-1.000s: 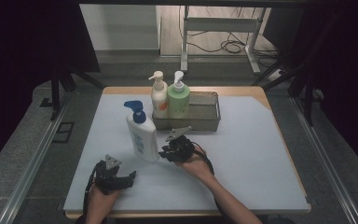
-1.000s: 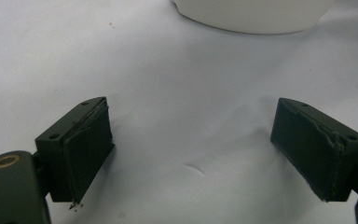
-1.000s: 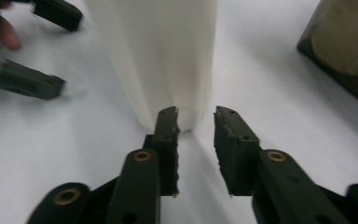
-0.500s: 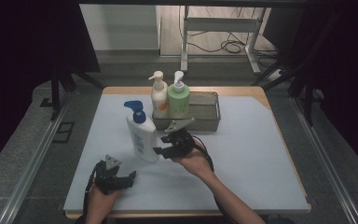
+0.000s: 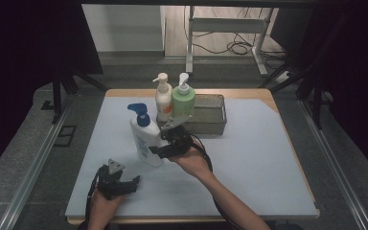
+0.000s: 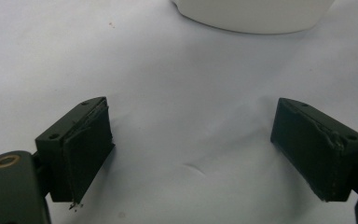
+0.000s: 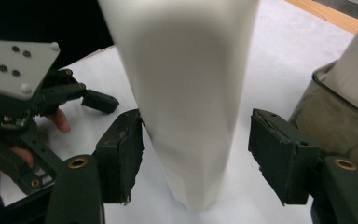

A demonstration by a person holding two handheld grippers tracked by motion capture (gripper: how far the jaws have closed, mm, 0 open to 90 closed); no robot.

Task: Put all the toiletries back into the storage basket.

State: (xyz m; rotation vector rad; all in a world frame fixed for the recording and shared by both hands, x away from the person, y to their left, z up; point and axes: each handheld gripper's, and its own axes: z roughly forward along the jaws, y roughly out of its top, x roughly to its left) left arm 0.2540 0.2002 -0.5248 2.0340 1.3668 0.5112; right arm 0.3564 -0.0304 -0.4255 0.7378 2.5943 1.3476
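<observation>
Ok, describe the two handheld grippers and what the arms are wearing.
Both the left gripper and the right gripper are black, each topped by a grey three-cornered plate and trailing a black cable. Their fingers are blocky black pads with worn edges and brass-coloured pivot pins. The forearms are bare, no sleeves visible.

We see a big white mat [image 5: 268, 163] on a wooden table [image 5: 249, 92]. A grey basket [image 5: 210, 115] sits at the back. A cream bottle [image 5: 163, 98] and a green bottle [image 5: 183, 100] stand upright in its left end, side by side.
</observation>
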